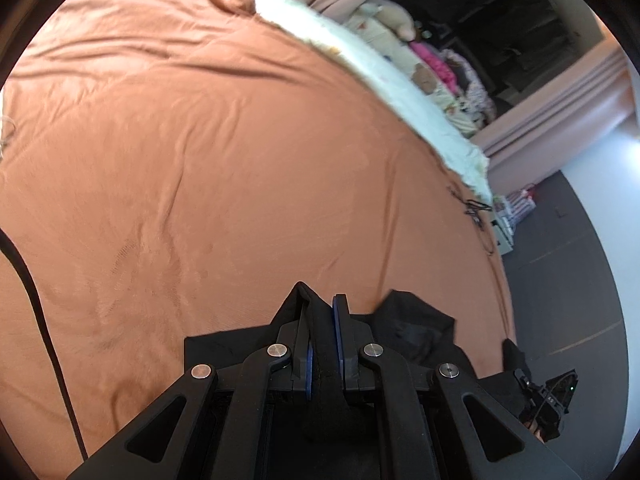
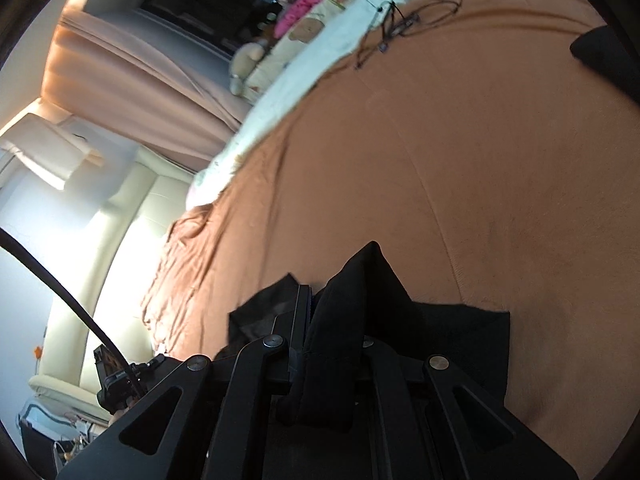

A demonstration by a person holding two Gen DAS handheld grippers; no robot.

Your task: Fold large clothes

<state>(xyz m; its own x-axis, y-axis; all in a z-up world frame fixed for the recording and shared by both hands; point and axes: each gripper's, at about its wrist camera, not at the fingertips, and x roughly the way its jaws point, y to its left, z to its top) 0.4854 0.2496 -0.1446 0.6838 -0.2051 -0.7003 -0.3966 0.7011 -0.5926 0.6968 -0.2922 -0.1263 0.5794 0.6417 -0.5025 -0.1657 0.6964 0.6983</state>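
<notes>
A black garment is held above an orange bed sheet. My left gripper is shut on a bunched fold of it, cloth pinched between the blue pads. In the right wrist view my right gripper is shut on another fold of the black garment, which drapes over and hides the right finger. The other gripper shows at the lower right of the left wrist view, and at the lower left of the right wrist view.
A white fluffy blanket runs along the bed's far edge, with soft toys and pink clothes behind it. A thin black cord lies on the sheet. A cream sofa and pink curtains stand beyond.
</notes>
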